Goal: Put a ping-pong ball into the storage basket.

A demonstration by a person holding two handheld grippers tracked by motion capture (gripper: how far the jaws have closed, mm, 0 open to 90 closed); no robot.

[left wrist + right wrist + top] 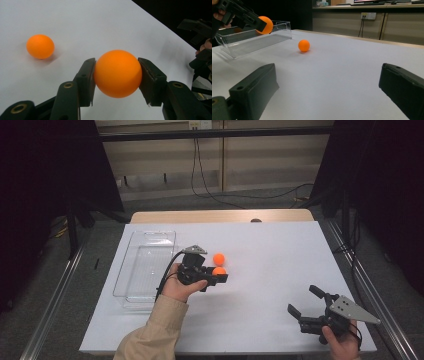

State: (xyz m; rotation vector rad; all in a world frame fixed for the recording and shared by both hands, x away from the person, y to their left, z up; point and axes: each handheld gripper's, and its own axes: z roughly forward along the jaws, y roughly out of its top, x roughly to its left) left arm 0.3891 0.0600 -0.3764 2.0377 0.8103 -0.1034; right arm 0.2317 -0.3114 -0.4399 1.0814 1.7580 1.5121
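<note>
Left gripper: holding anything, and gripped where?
Yes. The left gripper is shut on an orange ball, one of the fingers pressing each opposite side at its widest part. The right gripper is open and holds nothing.

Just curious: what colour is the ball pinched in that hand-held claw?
Plain orange ball; the left gripper view shows it best.

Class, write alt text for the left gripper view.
The left gripper clamps an orange ball between its two black jaws above a white table. A second orange ball rests on the table farther off, to the left.
</note>
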